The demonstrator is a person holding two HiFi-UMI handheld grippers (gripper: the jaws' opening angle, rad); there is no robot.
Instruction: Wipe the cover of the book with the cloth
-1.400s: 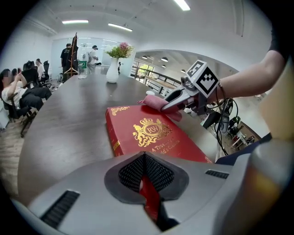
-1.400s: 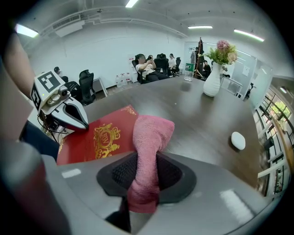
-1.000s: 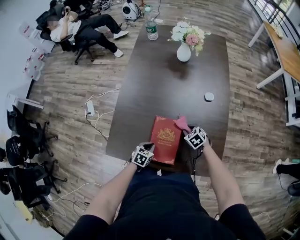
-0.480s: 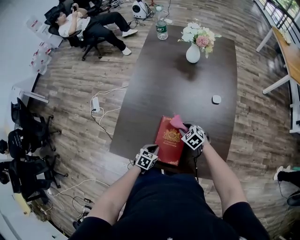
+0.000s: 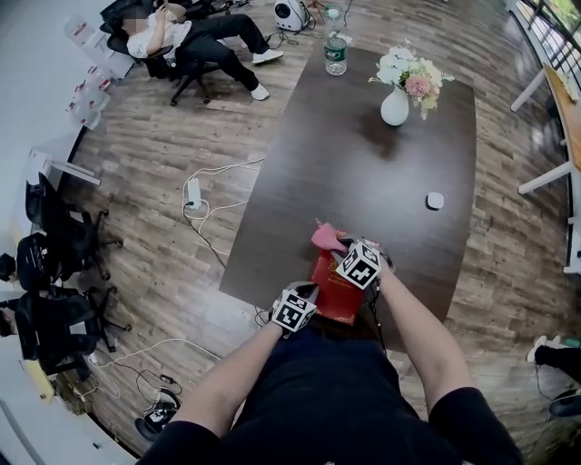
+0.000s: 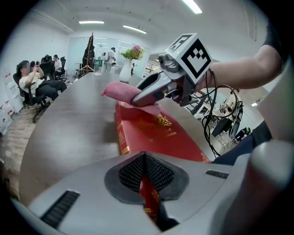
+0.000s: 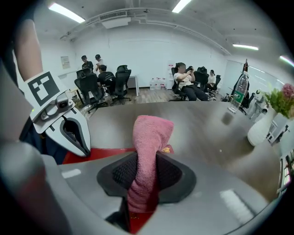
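A red book [image 5: 332, 292] with gold print lies at the near edge of the dark table [image 5: 363, 173]. My left gripper [image 5: 304, 296] is shut on the book's near edge; red cover shows between its pads [image 6: 146, 183]. My right gripper [image 5: 343, 247] is shut on a pink cloth [image 5: 326, 238], which hangs over the book's far end. In the left gripper view the cloth [image 6: 120, 90] rests on the book [image 6: 154, 133] under the right gripper [image 6: 149, 92]. In the right gripper view the cloth [image 7: 149, 137] stands up between the jaws [image 7: 144, 176], and the book [image 7: 94, 153] and left gripper [image 7: 69, 128] show beyond it.
A white vase of flowers [image 5: 396, 102] and a water bottle [image 5: 336, 52] stand at the table's far end. A small white object [image 5: 435, 201] lies to the right. Cables [image 5: 204, 195] run on the floor at left. A seated person [image 5: 172, 27] and office chairs [image 5: 54, 272] are off to the left.
My right gripper has carried the pink cloth leftward across the book's far end. My left gripper has kept its hold on the near edge.
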